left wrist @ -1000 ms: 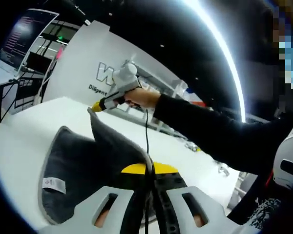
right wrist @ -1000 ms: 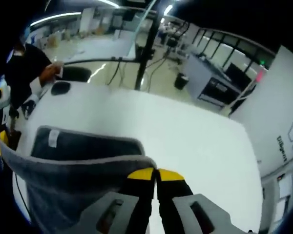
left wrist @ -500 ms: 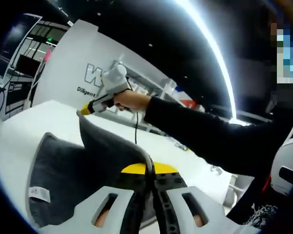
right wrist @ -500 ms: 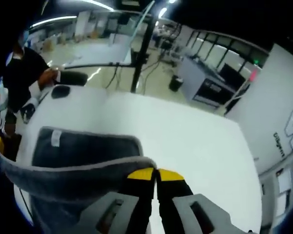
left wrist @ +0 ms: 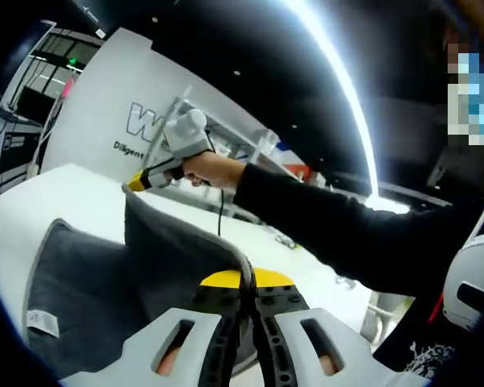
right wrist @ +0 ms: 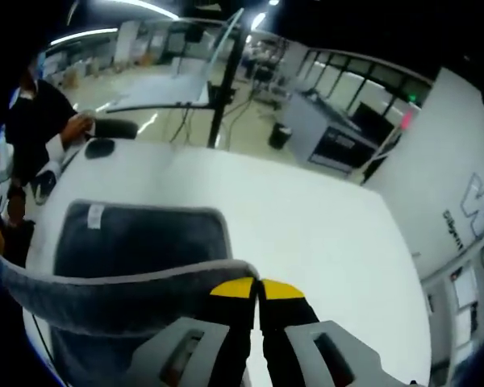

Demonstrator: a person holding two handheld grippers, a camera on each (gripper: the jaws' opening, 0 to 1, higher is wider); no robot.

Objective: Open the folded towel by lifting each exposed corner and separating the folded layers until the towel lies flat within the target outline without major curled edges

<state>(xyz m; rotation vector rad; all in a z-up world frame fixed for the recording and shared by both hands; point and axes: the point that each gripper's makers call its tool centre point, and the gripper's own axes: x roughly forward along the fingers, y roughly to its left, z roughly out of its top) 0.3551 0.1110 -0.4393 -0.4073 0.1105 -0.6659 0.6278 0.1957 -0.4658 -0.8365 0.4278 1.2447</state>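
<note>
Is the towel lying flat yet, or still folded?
Not flat: both tongs, left and right, hold the grey towel's top layer raised above the white table.

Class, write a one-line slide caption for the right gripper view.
Right gripper shut on grey towel's edge, lifting it above white table.

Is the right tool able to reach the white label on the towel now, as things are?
Probably not right away. The right tool is shut on the towel edge, and the label lies on the flat part beyond. It would first have to let go.
</note>
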